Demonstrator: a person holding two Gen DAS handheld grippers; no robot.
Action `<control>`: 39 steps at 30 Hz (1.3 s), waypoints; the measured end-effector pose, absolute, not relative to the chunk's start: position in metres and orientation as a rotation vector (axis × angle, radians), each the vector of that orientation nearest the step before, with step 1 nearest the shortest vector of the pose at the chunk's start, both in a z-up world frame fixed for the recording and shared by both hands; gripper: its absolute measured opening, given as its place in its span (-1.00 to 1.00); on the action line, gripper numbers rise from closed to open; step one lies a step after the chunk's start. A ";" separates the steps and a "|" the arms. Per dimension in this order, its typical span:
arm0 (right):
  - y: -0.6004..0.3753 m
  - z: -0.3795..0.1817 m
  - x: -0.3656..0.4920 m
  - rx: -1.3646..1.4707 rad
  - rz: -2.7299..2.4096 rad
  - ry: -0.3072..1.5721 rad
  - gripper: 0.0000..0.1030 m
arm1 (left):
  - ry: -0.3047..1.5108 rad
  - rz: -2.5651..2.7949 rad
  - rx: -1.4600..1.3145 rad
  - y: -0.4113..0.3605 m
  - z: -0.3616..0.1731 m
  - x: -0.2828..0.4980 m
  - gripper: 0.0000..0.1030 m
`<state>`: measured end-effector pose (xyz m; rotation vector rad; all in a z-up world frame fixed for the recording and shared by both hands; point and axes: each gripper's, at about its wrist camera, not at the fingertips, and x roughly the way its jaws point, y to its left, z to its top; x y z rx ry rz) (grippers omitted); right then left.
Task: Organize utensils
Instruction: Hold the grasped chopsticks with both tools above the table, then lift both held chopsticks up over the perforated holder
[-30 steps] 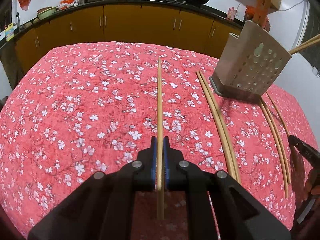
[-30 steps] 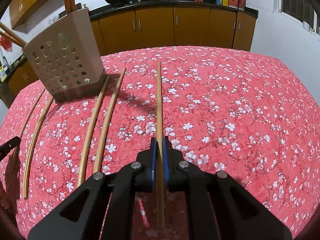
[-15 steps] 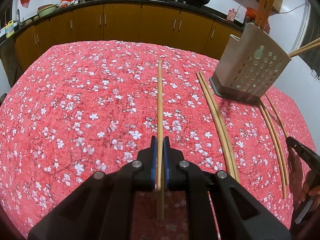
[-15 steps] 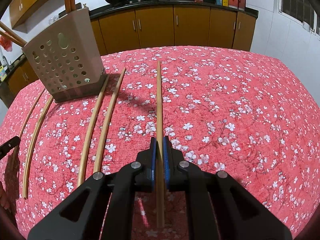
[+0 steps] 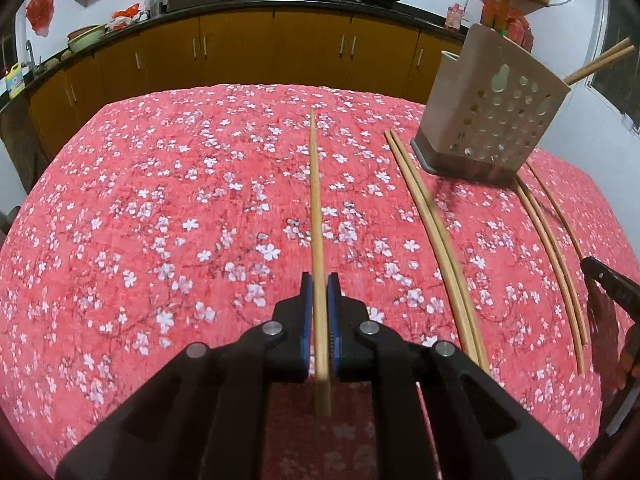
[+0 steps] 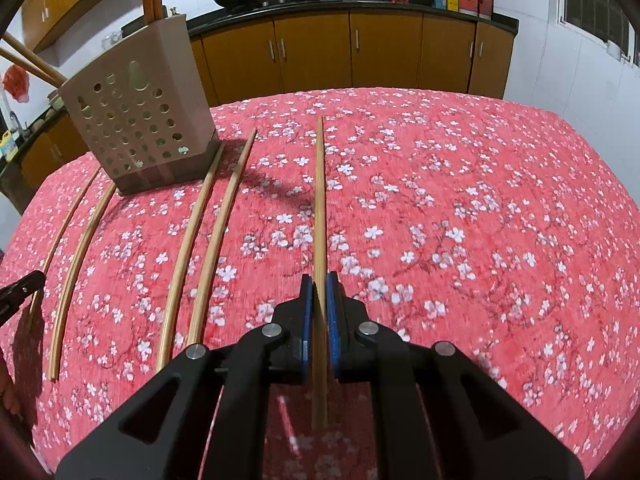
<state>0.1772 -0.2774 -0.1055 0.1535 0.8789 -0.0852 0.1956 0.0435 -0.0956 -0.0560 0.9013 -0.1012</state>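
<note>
Holding one chopstick per gripper | left wrist: left gripper (image 5: 320,300) clamped on chopstick (image 5: 316,208); holder (image 5: 492,116) far right already has several upright; four loose chopsticks (image 5: 436,232) on cloth | right wrist: right gripper (image 6: 319,300) clamped on another chopstick (image 6: 320,200); holder (image 6: 140,120) far left | progress: roughly partway, judged.
</note>
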 end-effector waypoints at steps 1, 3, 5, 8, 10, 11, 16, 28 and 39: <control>-0.277 -0.106 0.177 0.154 -0.085 0.879 -0.84 | 0.901 -0.101 -0.057 0.043 -0.095 0.196 -0.81; -0.278 -0.105 0.177 0.150 -0.087 0.879 -0.85 | 0.901 -0.099 -0.055 0.043 -0.096 0.196 -0.84; -0.279 -0.105 0.177 0.154 -0.085 0.879 -0.85 | 0.902 -0.101 -0.053 0.043 -0.096 0.196 -0.84; -0.281 -0.098 0.173 0.159 -0.086 0.868 -0.85 | 0.914 -0.101 -0.048 0.043 -0.091 0.196 -0.85; -0.284 -0.087 0.167 0.160 -0.082 0.834 -0.85 | 0.896 -0.101 -0.045 0.044 -0.084 0.193 -0.85; -0.285 -0.079 0.164 0.160 -0.080 0.811 -0.86 | 0.878 -0.102 -0.041 0.045 -0.077 0.191 -0.85; -0.290 -0.044 0.155 0.151 -0.083 0.711 -0.86 | 0.795 -0.105 -0.041 0.050 -0.043 0.184 -0.85; -0.285 0.019 0.140 0.132 -0.077 0.516 -0.86 | 0.593 -0.118 -0.086 0.058 0.033 0.168 -0.85; -0.278 0.054 0.131 0.140 -0.035 0.424 -0.86 | 0.509 -0.189 -0.106 0.051 0.072 0.158 -0.86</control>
